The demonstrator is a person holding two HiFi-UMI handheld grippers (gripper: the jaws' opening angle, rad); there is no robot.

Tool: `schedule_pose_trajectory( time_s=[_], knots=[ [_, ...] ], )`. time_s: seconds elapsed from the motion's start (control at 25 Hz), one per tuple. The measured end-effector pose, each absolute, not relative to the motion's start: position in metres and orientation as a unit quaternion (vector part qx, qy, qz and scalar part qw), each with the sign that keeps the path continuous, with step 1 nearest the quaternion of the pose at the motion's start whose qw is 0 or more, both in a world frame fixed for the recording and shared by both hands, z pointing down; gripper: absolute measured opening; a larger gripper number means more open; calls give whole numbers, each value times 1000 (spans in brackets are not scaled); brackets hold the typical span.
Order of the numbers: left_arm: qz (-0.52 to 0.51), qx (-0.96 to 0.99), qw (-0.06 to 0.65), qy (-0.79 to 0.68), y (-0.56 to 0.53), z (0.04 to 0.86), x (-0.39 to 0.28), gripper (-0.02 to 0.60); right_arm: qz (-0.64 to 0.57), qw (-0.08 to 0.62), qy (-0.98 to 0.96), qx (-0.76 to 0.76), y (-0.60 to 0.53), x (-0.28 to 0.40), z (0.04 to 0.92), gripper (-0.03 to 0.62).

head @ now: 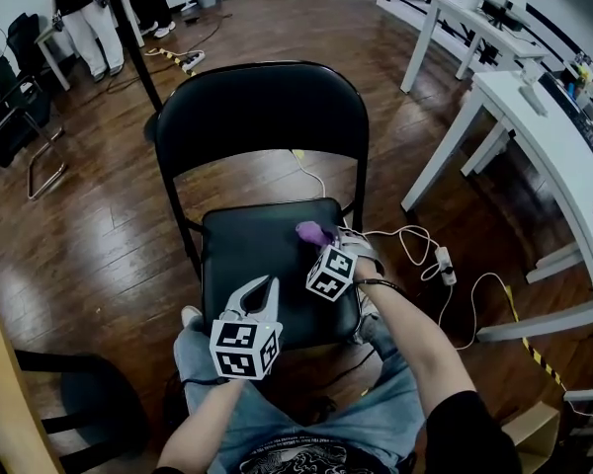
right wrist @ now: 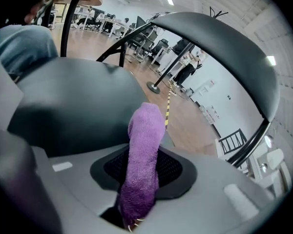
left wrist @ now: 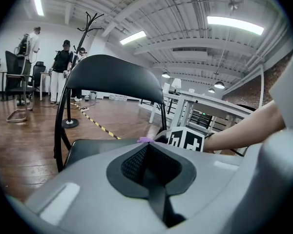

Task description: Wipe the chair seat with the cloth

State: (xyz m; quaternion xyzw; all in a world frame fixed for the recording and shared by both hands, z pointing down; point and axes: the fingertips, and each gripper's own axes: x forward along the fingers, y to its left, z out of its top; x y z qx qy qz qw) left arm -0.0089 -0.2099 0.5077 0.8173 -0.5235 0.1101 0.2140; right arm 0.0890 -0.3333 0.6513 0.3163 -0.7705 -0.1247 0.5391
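1. My right gripper (head: pixel 328 241) is clamped tight on the purple terry cloth (right wrist: pixel 142 150). A rolled tuft sticks out past the jaw tips.
2. The cloth sits over the right rear part of the black padded folding-chair seat (head: pixel 252 260). I cannot tell whether it is pressing on the seat.
3. My left gripper (head: pixel 267 284) hangs at the seat's front edge with its jaws closed together and nothing between them.
4. I judge the cloth light, soft and limp. It will squash flat and could drag out of the jaws on a hard stroke.
5. The best hold is across the bunched middle, as now, so a fat wad leads the wipe.
6. The seat looks smooth and firm, so little friction.
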Motion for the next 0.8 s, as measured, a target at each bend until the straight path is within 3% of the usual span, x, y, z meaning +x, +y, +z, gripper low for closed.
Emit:
schedule_pose_trajectory(
  time_s=[0.8],
  knots=[
    [111, 832, 203, -504, -178, 500, 28, 5, -117, 517, -802, 276, -165, 110, 654, 110]
  ],
)
